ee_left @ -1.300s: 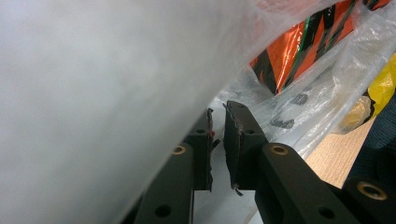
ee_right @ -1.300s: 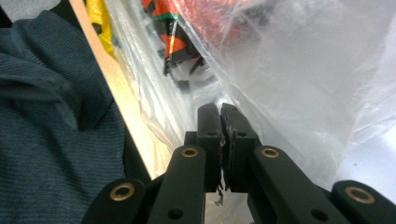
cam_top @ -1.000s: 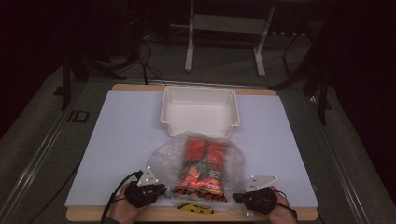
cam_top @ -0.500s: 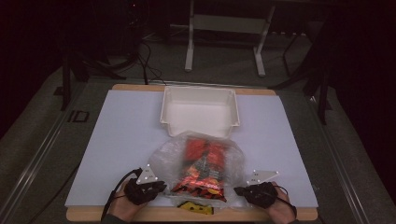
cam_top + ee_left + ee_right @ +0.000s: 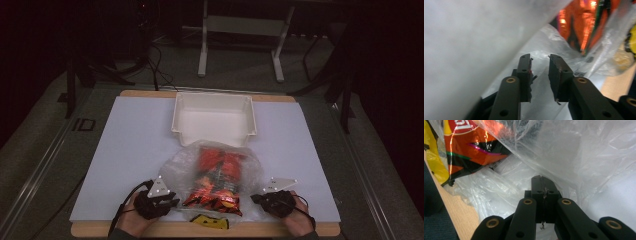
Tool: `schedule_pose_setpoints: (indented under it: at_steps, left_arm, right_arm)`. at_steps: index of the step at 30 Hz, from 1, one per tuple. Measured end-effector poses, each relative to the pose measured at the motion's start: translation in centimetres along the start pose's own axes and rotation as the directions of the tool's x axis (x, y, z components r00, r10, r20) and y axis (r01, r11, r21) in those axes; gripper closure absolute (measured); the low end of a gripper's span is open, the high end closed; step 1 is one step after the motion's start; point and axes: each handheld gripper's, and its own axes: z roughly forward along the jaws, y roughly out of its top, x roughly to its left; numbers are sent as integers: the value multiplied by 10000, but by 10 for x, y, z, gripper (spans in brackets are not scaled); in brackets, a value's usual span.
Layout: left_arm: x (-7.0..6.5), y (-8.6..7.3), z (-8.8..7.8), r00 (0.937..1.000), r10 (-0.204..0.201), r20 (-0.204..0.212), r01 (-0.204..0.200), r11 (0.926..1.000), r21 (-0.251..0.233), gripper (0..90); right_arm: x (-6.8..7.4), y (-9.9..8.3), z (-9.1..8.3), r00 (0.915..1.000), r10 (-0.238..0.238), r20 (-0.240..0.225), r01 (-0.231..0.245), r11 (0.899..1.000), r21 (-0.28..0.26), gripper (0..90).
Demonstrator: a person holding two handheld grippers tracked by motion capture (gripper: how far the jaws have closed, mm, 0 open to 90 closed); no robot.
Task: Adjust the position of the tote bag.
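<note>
A clear plastic bag (image 5: 172, 169) holding red and orange snack packets (image 5: 220, 175) lies at the front middle of the table. My left gripper (image 5: 172, 200) is at the bag's left front corner. In the left gripper view it (image 5: 540, 58) is open, with the crumpled film lying under and between its jaws. My right gripper (image 5: 255, 198) sits at the bag's right front corner. Seen in the right gripper view, it (image 5: 542, 180) is shut on a fold of the plastic bag (image 5: 579, 157), and an orange packet (image 5: 466, 147) shows through the film.
A white tray (image 5: 212, 95) stands just behind the bag. A yellow packet (image 5: 207, 220) lies on the wooden front edge (image 5: 250, 230) between my hands. A white sheet (image 5: 135, 145) covers the table. Metal stand legs (image 5: 202, 55) rise beyond the far edge.
Both hands have stayed at the bag's front corners. The right hand has edged slightly forward, towards the bag.
</note>
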Motion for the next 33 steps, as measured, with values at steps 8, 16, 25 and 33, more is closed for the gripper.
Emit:
schedule_pose_setpoints:
  at_steps: [8, 16, 25, 33]
  left_arm:
    - [-9, -1, -4, 9944, 411, 976, -405, 9991, -83, 646]
    - [-7, -1, 3, 9988, 484, 61, -485, 9986, 207, 778]
    - [6, 2, 5, 9799, 231, -1983, -205, 9997, 149, 776]
    - [14, 2, -4, 9838, -205, -1783, 128, 9989, -442, 733]
  right_arm:
    - [0, -3, -4, 10000, -30, 72, 30, 10000, -3, 880]
    - [-3, -4, -4, 9989, 78, 465, -75, 9999, -70, 900]
    - [-12, -6, -8, 9917, 361, 1234, -348, 9993, -134, 900]
    - [-19, -2, -10, 9856, 585, 1584, -536, 9980, -347, 900]
